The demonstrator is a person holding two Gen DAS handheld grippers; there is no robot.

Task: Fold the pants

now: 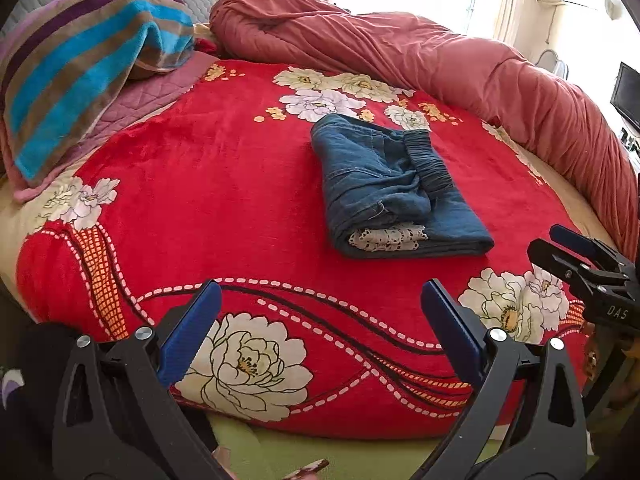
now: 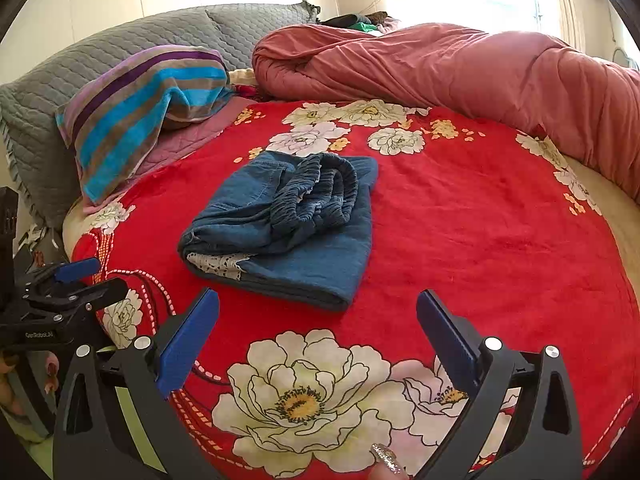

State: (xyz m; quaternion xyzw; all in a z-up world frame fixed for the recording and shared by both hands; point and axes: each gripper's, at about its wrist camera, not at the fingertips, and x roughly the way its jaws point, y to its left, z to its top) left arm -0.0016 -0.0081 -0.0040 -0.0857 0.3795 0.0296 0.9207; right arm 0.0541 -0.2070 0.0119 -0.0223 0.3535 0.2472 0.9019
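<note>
Blue denim pants (image 1: 394, 188) (image 2: 288, 224) lie folded into a compact bundle on the red flowered blanket (image 1: 224, 184) (image 2: 460, 232), elastic waistband on top and a white lace trim showing at the near edge. My left gripper (image 1: 320, 320) hangs open over the blanket's near edge, short of the pants, with nothing between its blue pads. My right gripper (image 2: 318, 328) is open too, just in front of the bundle and empty. Each gripper appears at the side of the other's view: the right gripper (image 1: 560, 252) and the left gripper (image 2: 80, 276).
A rolled pink-red quilt (image 1: 440, 60) (image 2: 460, 68) runs along the far and right side of the bed. A striped blue, brown and purple towel (image 1: 80, 72) (image 2: 148, 108) lies on grey pillows (image 2: 60, 92) at the left. A fingertip with a glittery nail (image 2: 386, 458) shows at the bottom.
</note>
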